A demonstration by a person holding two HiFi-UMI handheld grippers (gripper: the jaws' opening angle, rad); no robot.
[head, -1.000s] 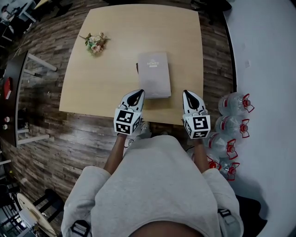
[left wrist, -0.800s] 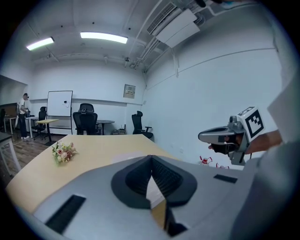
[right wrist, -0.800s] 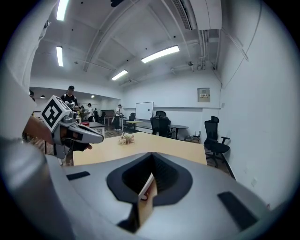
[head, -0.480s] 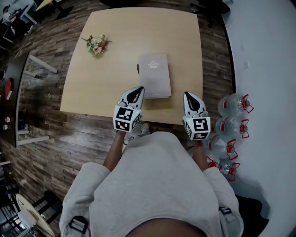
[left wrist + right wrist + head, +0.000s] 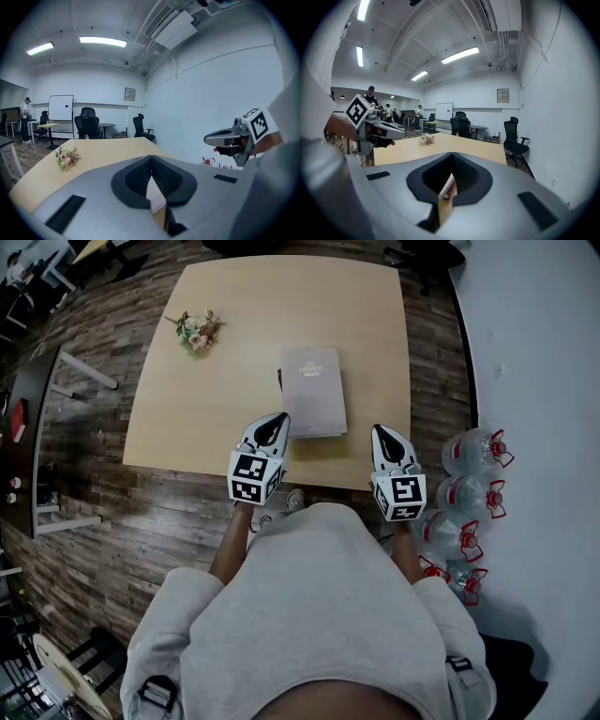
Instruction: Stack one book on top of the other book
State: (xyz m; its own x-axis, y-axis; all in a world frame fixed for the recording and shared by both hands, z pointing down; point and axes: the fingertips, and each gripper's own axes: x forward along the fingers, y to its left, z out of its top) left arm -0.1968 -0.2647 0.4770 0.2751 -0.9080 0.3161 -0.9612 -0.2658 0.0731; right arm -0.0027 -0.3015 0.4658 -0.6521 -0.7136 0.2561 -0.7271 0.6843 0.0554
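A grey book (image 5: 313,390) lies flat in the middle of the wooden table (image 5: 187,418). A dark sliver shows at its upper left edge, as of a second book under it. Both grippers hover over the table's near edge with nothing in them. My left gripper (image 5: 277,419) is shut, its tip just off the book's near left corner. My right gripper (image 5: 382,430) is shut too, to the right of the book and apart from it. The left gripper view shows its jaws (image 5: 151,160) closed together; the right gripper view shows the same (image 5: 452,158).
A small bunch of flowers (image 5: 194,329) lies at the table's far left. Several water bottles with red caps (image 5: 473,451) stand on the floor to the right, by a white wall. Office chairs (image 5: 86,126) and desks stand beyond the table.
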